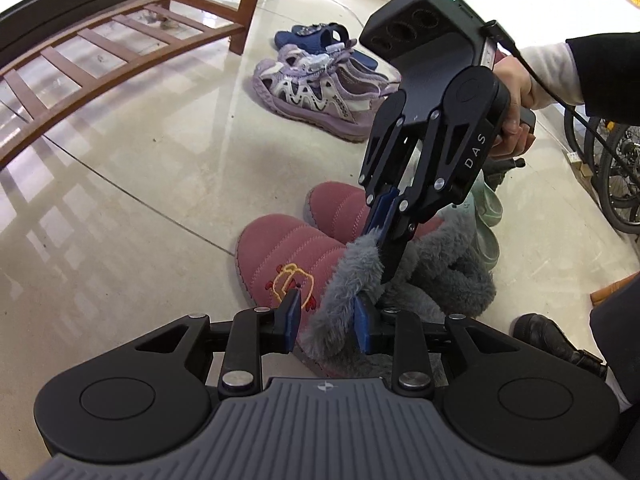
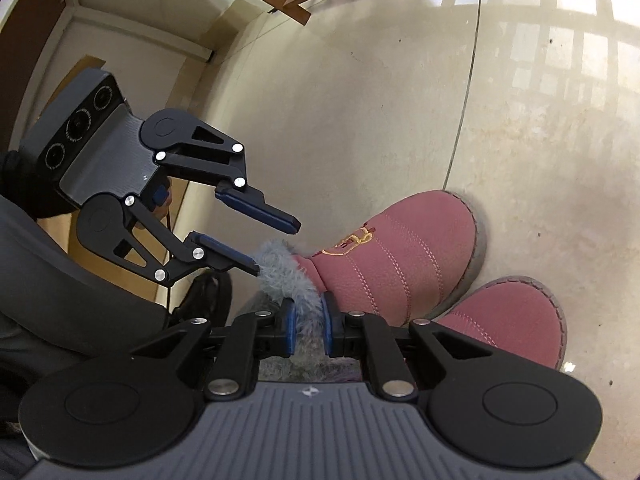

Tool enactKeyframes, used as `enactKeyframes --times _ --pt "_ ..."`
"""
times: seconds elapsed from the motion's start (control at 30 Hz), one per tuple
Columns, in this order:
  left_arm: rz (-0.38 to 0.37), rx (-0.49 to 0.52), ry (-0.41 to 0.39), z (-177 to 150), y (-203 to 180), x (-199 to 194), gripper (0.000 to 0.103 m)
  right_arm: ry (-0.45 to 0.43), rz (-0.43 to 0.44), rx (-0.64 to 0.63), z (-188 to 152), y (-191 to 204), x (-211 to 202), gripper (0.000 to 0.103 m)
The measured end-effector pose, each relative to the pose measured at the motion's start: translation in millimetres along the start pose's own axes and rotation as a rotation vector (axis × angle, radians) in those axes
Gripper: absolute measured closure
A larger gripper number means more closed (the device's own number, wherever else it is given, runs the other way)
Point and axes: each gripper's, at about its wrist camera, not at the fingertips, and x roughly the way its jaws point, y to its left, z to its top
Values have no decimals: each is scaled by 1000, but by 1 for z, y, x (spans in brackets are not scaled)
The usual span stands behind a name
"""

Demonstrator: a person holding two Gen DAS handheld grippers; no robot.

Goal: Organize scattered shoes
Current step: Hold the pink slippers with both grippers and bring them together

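Observation:
Two pink quilted slippers with grey fur collars stand side by side on the tiled floor. The near slipper [image 1: 288,264] [image 2: 400,256] has a duck stitched on it; the far slipper [image 1: 340,208] [image 2: 512,316] is beside it. My right gripper [image 2: 308,324] [image 1: 384,256] is shut on the grey fur collar [image 2: 288,276] of the near slipper. My left gripper [image 1: 326,320] [image 2: 276,244] is open at the same collar [image 1: 344,284], with fur between its fingers and one finger touching it.
Purple sneakers [image 1: 320,96] and blue sandals [image 1: 312,36] lie farther off, by a wooden rack [image 1: 120,48]. Pale green slippers [image 1: 486,220], a black shoe [image 1: 548,336] and bicycle wheels [image 1: 616,172] are to the right. A hand [image 1: 516,92] holds the right gripper.

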Motion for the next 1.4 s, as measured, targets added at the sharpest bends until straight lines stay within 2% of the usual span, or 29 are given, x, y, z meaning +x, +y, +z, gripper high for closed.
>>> enactKeyframes --times 0.13,0.3,0.53,0.63,0.7,0.9,0.93,0.97,1.03,1.1,1.13,1.17,1.4 --pt "-5 -59 7 2 5 7 71 -2 27 25 1 -7 0 90" --pt "11 -72 12 3 7 9 67 -6 58 55 2 -16 0 90" --pt "-27 -283 29 2 29 13 66 -25 59 74 -2 -16 -4 90" --pt "-50 -397 42 0 40 16 66 -36 14 58 -3 -6 -5 90" --pt "-64 -457 51 -1 45 18 66 -50 -43 30 -5 6 -8 89" --pt "-54 -494 70 3 45 22 63 -87 -264 -81 -17 51 -9 74" --pt "-52 -501 74 4 45 22 62 -95 -319 -102 -19 60 -8 56" --pt "-52 -510 78 3 46 22 61 -104 -368 -119 -22 65 -9 45" --pt "-56 -536 84 2 49 23 61 -123 -471 -156 -29 76 -10 46" --pt "-57 -554 87 2 50 23 60 -156 -546 -169 -37 85 -13 57" --pt "-56 -556 88 2 51 22 60 -173 -563 -163 -40 88 -15 66" --pt "-52 -551 87 2 50 22 60 -181 -582 -165 -43 91 -14 68" --pt "-29 -549 85 4 46 20 61 -197 -709 -175 -45 105 2 73"
